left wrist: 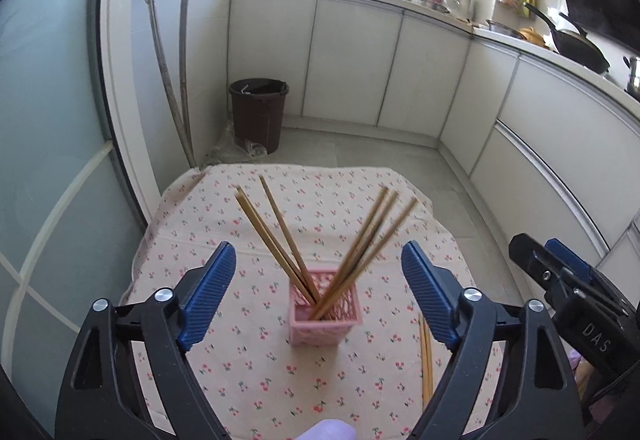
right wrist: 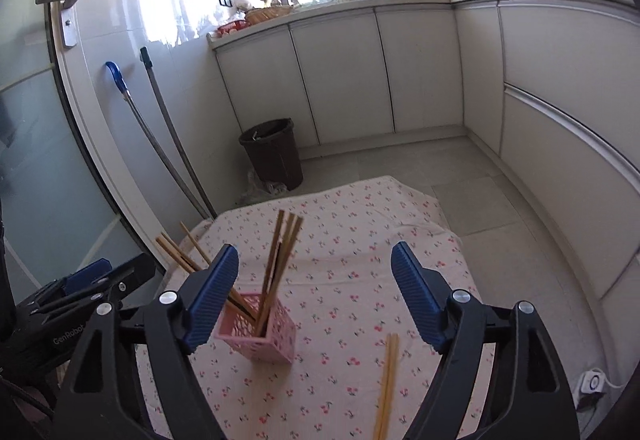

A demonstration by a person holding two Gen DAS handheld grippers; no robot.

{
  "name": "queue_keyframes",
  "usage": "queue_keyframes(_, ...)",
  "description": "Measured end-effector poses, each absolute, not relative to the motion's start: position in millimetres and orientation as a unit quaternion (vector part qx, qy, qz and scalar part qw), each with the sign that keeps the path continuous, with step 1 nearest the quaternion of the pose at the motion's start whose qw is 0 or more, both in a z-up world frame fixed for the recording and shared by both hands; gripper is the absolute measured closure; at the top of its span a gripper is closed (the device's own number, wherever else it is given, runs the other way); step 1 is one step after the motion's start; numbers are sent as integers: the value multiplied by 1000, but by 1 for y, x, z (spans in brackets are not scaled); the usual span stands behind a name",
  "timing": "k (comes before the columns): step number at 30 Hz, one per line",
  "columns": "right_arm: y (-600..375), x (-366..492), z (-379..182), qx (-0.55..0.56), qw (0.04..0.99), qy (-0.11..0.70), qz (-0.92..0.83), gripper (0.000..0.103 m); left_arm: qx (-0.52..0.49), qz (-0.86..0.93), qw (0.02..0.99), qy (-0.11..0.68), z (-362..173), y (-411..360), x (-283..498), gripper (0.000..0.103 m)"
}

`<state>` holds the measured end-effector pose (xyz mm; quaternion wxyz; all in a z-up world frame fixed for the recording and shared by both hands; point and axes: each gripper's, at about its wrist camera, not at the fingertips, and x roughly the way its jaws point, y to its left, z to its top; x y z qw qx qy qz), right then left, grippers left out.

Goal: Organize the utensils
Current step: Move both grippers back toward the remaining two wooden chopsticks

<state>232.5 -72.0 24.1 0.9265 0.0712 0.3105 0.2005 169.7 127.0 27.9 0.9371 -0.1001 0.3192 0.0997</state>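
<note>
A pink lattice holder (left wrist: 326, 314) (right wrist: 262, 334) stands on the cherry-print tablecloth (left wrist: 248, 372) (right wrist: 344, 280), with several wooden chopsticks (left wrist: 280, 236) (right wrist: 282, 260) leaning out of it to both sides. A loose pair of chopsticks (left wrist: 426, 364) (right wrist: 387, 380) lies flat on the cloth to the holder's right. My left gripper (left wrist: 318, 296) hangs above the holder, open, nothing between its blue pads. My right gripper (right wrist: 314, 294) is open too, empty, over the cloth between holder and loose pair. Each gripper shows at the edge of the other's view.
The table's far edge drops to a tiled floor. A brown bin (left wrist: 259, 113) (right wrist: 274, 153) and two mop handles (left wrist: 176, 79) stand by the wall at the back left. White cabinets (left wrist: 360, 67) run along the back and right.
</note>
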Motion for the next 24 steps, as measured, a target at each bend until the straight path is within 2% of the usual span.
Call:
queue_keyframes(4, -100, 218, 4, 68, 926, 333, 165, 12, -88, 89, 931, 343, 6, 109, 164, 18)
queue_keyframes(18, -178, 223, -55, 98, 892, 438, 58, 10, -48, 58, 914, 399, -40, 56, 164, 8)
queue_keyframes(24, -199, 228, -62, 128, 880, 455, 46, 9, -52, 35, 887, 458, -73, 38, 191, 7)
